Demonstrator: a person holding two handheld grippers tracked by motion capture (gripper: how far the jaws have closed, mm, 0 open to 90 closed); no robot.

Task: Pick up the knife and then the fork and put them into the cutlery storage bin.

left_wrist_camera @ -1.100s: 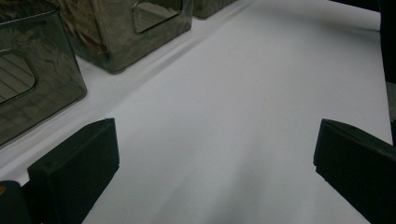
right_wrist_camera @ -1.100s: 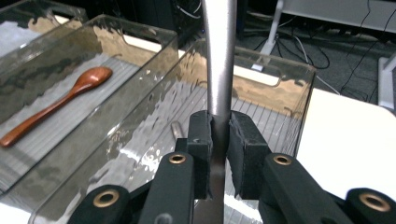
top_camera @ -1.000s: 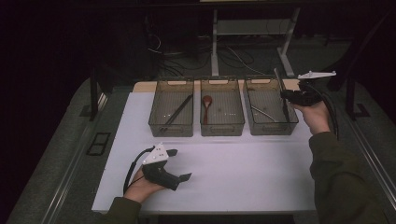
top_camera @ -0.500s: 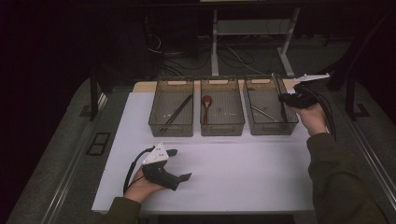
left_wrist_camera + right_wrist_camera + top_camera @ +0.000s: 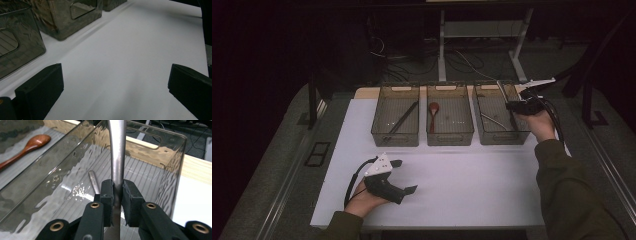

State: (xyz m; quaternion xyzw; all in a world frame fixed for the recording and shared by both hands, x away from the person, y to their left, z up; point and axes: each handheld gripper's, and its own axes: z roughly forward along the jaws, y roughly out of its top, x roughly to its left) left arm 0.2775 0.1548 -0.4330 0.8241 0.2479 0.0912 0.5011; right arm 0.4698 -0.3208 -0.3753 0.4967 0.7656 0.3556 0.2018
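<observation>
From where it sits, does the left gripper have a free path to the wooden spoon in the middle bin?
Probably yes. The left gripper rests open on the white table, holding nothing; the wooden spoon lies alone in the open-topped middle bin, with nothing between.

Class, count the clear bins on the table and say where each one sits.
3, in a row at the table's far edge: left bin, middle bin, right bin. None seems hidden.
</observation>
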